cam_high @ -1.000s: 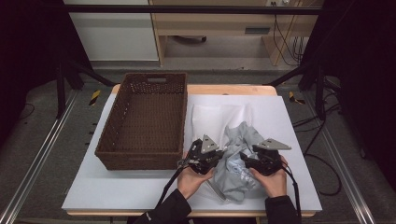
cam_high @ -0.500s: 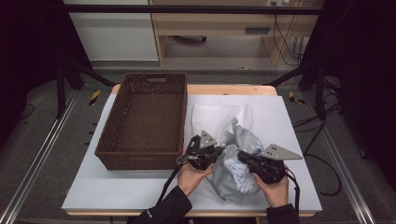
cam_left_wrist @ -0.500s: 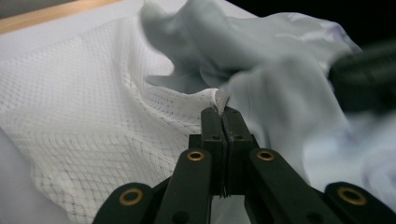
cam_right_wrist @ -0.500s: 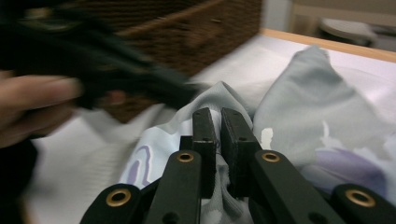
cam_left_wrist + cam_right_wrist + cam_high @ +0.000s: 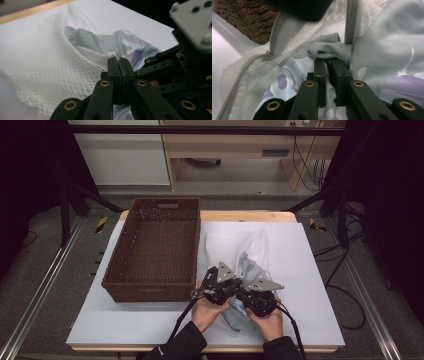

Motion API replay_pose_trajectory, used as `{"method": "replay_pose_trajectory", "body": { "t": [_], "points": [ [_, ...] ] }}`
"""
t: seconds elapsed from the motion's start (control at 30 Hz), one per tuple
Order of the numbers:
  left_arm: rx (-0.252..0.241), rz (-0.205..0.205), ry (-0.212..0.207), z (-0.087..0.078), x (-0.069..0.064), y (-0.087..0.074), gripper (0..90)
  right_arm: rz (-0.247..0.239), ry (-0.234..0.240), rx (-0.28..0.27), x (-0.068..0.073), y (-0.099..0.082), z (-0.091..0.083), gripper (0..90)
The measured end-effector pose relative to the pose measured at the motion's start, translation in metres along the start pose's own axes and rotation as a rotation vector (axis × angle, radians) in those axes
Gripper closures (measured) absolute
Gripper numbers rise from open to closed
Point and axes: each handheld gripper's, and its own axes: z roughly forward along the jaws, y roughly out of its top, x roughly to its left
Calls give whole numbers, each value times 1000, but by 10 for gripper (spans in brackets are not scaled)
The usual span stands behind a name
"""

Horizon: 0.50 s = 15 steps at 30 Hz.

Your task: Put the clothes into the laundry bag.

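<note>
Pale floral garment point(image 5: 248, 270), white mesh bag point(image 5: 45, 72)

Bright, evenly lit table, dark surroundings; gripper views blur up close.

No writing, label, brand mark, number or sign can be read in any of the views: not on the dark brown woven wicker basket point(image 5: 155, 250), nor on the white mesh laundry bag point(image 5: 45, 67), nor on the pale blue floral-print garment point(image 5: 387, 50).
</note>
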Motion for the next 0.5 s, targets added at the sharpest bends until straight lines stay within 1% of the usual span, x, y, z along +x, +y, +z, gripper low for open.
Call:
{"method": "replay_pose_trajectory", "body": {
  "t": [0.07,0.1,0.17,0.23,0.27,0.3,0.37,0.4,0.43,0.47,0.5],
  "points": [
    [3,-6,-6,0,3,-5,889,0,6,-6,1,1,-1,779],
    [2,-4,-5,-1,4,-6,889,0,20,-12,0,2,-5,755],
    [-1,0,2,-3,5,-7,889,16,30,-39,-1,4,-16,720],
    [-5,3,7,-6,5,-7,889,21,38,-84,-4,8,-32,678],
    [-5,3,7,-6,5,-7,889,25,30,-107,-6,10,-40,658],
    [-4,7,10,-7,6,-6,889,25,30,-107,-6,10,-40,658],
    [-5,17,20,-8,5,-6,889,30,-12,-156,-14,14,-57,624],
    [-5,25,25,-9,5,-7,889,61,-74,-194,-27,17,-69,555],
    [-4,27,25,-9,5,-7,889,78,-115,-196,-34,18,-71,508],
    [-4,27,25,-9,5,-7,889,78,-115,-196,-34,18,-71,508],
    [1,29,20,-8,5,-6,889,103,-197,-169,-47,19,-67,396]
  ]
}}
